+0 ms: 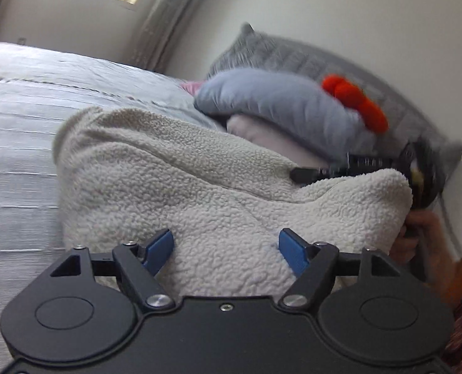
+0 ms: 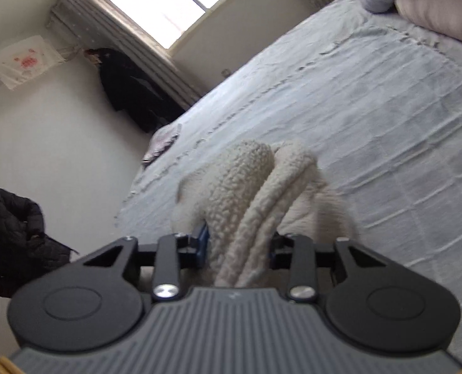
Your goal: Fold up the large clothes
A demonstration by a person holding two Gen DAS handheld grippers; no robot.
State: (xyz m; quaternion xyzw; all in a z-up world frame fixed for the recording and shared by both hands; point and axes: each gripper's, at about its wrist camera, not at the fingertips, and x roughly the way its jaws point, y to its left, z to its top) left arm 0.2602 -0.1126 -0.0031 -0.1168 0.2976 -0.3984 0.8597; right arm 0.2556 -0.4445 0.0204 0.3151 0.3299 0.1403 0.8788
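A cream fleece garment (image 1: 199,187) lies bunched on the pale grey bed (image 1: 19,124). My left gripper (image 1: 226,249) stands open, its blue pads wide apart with a hump of fleece bulging between them. In the right wrist view, my right gripper (image 2: 238,243) is shut on thick folds of the same fleece (image 2: 252,193), which hang lifted off the bed cover (image 2: 371,124). In the left wrist view, one black finger (image 1: 312,173) of the right gripper reaches over the fleece's raised right corner, with a hand (image 1: 418,233) behind it.
Grey pillows (image 1: 277,103) with a red-orange plush piece (image 1: 352,103) are stacked at the bed's head by the wall. A dark coat (image 2: 131,93) hangs near the window, and a black puffer jacket (image 2: 12,243) lies at the left. A small folded cloth (image 2: 162,143) sits on the bed's far corner.
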